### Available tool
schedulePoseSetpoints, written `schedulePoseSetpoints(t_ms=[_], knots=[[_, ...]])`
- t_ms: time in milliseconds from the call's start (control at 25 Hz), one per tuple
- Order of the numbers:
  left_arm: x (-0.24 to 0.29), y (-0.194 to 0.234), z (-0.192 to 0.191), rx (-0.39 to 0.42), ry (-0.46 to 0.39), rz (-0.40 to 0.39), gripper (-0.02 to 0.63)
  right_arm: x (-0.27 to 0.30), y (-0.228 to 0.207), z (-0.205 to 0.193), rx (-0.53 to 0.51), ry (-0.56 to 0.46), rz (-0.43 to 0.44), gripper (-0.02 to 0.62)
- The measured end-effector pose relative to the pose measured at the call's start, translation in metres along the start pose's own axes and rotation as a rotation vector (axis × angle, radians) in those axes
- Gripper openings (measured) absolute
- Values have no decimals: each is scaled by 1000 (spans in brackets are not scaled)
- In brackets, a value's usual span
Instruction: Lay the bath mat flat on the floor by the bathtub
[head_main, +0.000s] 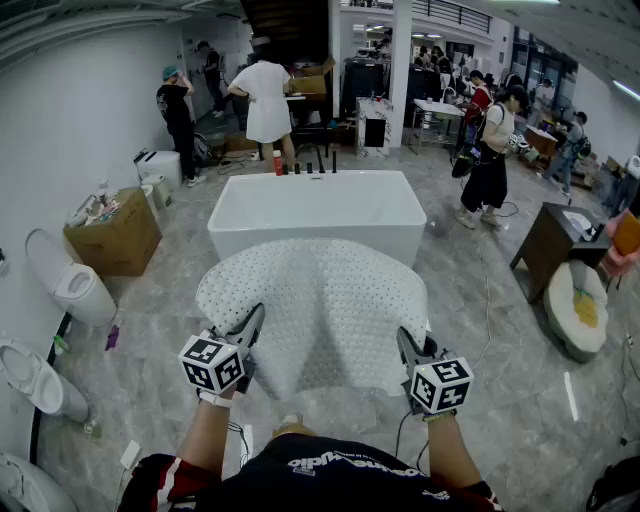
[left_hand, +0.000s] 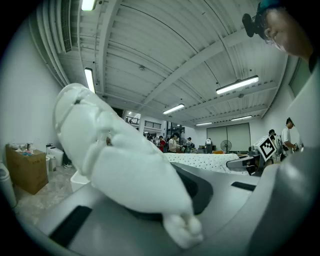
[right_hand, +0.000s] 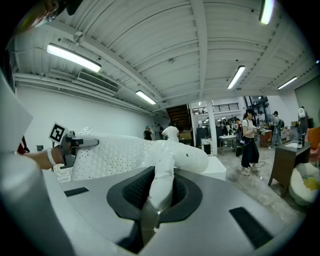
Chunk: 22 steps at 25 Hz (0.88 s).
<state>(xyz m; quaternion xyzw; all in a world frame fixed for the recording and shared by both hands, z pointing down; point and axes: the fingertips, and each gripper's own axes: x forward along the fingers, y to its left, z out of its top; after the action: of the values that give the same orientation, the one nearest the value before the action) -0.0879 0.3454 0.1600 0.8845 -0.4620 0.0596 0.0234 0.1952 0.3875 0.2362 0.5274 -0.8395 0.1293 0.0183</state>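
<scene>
Forearms and a dark shirt fill the bottom of the head view. Just beyond them the left gripper (head_main: 248, 328) and the right gripper (head_main: 406, 346) each pinch a near corner of the bath mat (head_main: 320, 295). The two grippers are well apart, so the white dotted mat hangs spread wide in the air instead of crumpling. I judge this to be the grip needed to lower it flat. The mat hangs over the grey marbled floor (head_main: 500, 390) on the near side of the white bathtub (head_main: 315, 205). Its far edge overlaps the tub's near wall, and I cannot tell whether they touch. Toilets (head_main: 78, 290) and a cardboard box (head_main: 112, 238) stand along the left wall, a dark side table (head_main: 548, 240) stands at the right, and people stand around the open hall behind.

From the left gripper view, the jaws are clamped on a thick bunched fold of the mat. The rest of the sheet runs level toward the other gripper, under a ribbed ceiling with strip lights.

From the right gripper view, the jaws are nearly together, squeezing a narrow fold of the mat. The sheet stretches away to the left gripper, and the tub's corner shows just behind it.
</scene>
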Motion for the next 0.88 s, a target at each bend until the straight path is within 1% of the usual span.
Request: schedulePoseSetpoints(t_ms=[600,800,880], knots=[[-6,-1,-5,-14,-10,13,34,-4,0,-2,-13,2,-4,43],[-7,-5,-7,-21,-15,12,34,-8,3,-2,20,-14,24,43],[-9,-5,-8,-24,-15,15,34,-8,6,-2,18,-15,29,43]])
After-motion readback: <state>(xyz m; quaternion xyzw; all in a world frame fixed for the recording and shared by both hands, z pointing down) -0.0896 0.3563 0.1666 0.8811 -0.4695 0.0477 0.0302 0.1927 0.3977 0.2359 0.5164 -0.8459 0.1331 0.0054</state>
